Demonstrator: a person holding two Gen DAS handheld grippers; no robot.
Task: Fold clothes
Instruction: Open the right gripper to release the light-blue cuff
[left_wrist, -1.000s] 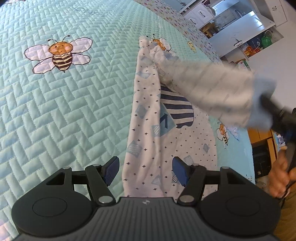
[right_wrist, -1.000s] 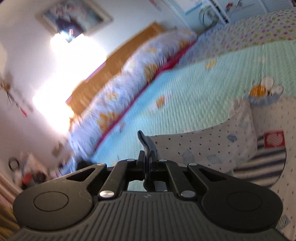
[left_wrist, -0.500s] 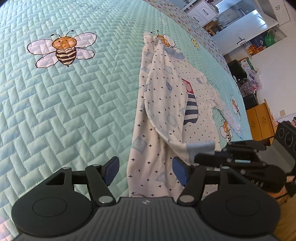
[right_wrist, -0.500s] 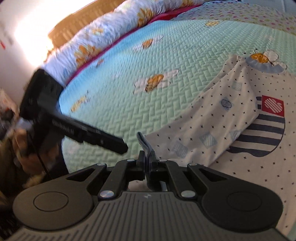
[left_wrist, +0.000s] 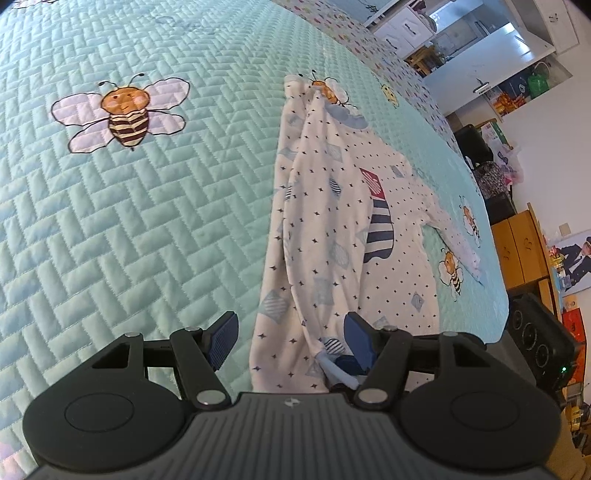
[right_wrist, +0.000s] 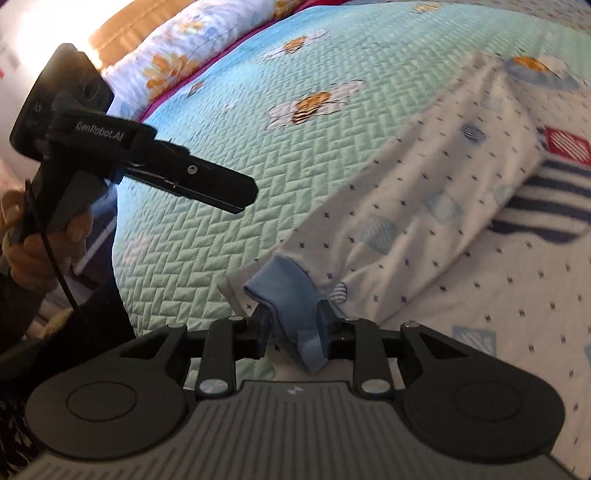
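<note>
Our right claw (right_wrist: 293, 325) pinches the white star-print shirt's (left_wrist: 332, 236) blue cuff (right_wrist: 291, 295) nr the bed's (left_wrist: 129, 221) near edge; left claw (left_wrist: 291, 341) released.

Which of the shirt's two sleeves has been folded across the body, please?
The sleeve whose blue cuff sits between the right gripper's fingers; the other sleeve lies spread out on the quilt.

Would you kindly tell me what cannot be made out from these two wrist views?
- Shirt hem: left wrist view, hidden behind the gripper body.
- Blue cuff lower end: right wrist view, hidden between the right gripper fingers.
- Far sleeve end: left wrist view, too small.
- Shirt print: right wrist view, blurred.
</note>
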